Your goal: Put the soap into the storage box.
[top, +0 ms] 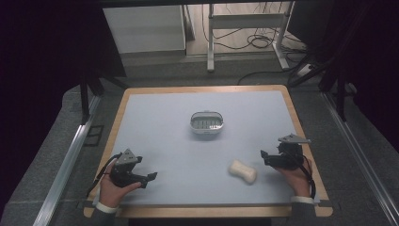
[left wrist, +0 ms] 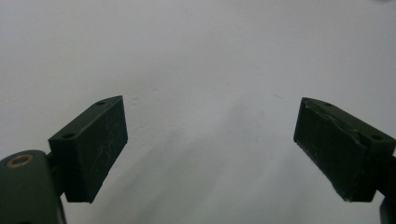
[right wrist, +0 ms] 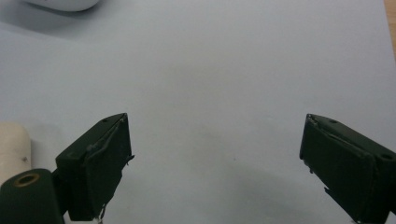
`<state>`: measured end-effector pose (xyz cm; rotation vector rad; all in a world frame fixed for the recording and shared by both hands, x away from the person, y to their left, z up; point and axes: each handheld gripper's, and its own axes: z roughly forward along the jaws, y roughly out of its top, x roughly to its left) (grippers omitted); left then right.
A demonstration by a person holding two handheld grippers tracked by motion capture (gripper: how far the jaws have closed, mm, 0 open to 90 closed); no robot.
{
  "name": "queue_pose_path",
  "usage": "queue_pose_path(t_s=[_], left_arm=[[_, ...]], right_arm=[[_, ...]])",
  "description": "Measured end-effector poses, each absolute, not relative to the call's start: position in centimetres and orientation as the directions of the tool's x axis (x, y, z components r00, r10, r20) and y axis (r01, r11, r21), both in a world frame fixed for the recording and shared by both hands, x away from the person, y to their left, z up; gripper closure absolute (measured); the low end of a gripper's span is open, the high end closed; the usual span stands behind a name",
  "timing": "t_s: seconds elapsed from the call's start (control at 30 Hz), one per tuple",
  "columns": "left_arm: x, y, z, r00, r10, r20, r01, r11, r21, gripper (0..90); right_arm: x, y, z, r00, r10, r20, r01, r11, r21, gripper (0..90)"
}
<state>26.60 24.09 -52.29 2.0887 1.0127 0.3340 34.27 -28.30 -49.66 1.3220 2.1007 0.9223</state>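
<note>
White slotted dish (top: 206, 122) holds nothing; soap (top: 243, 171) outside; both grippers' fingers released.

The soap bar (right wrist: 13, 145) and soap dish (right wrist: 60, 3) are cut off by the right gripper view's edges.

On the table mat (top: 169, 117): soap dish (top: 206, 122) at centre, toward the far edge; soap bar (top: 243, 171) nearer and to its right, just left of the right gripper (top: 264, 157); left gripper (top: 151, 177) at the near left corner, well apart from both.
</note>
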Motion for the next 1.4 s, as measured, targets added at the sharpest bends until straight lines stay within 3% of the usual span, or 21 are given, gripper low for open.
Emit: queue_pose_path(t_s=[1.13, 1.4], left_arm=[[26.6, 23.7, -52.4, 0.642, 0.760, -0.103, 0.566, -0.379, 0.732, 10.2], [26.6, 23.7, -52.5, 0.649, 0.754, -0.101, 0.564, -0.387, 0.730, 10.0]], right_arm=[[33.1, -29.2, -47.1, -0.460, 0.888, -0.025, 0.506, 0.285, 0.814, 13.9], [33.1, -28.3, -45.5, -0.510, 0.859, -0.048, 0.514, 0.349, 0.784, 16.0]])
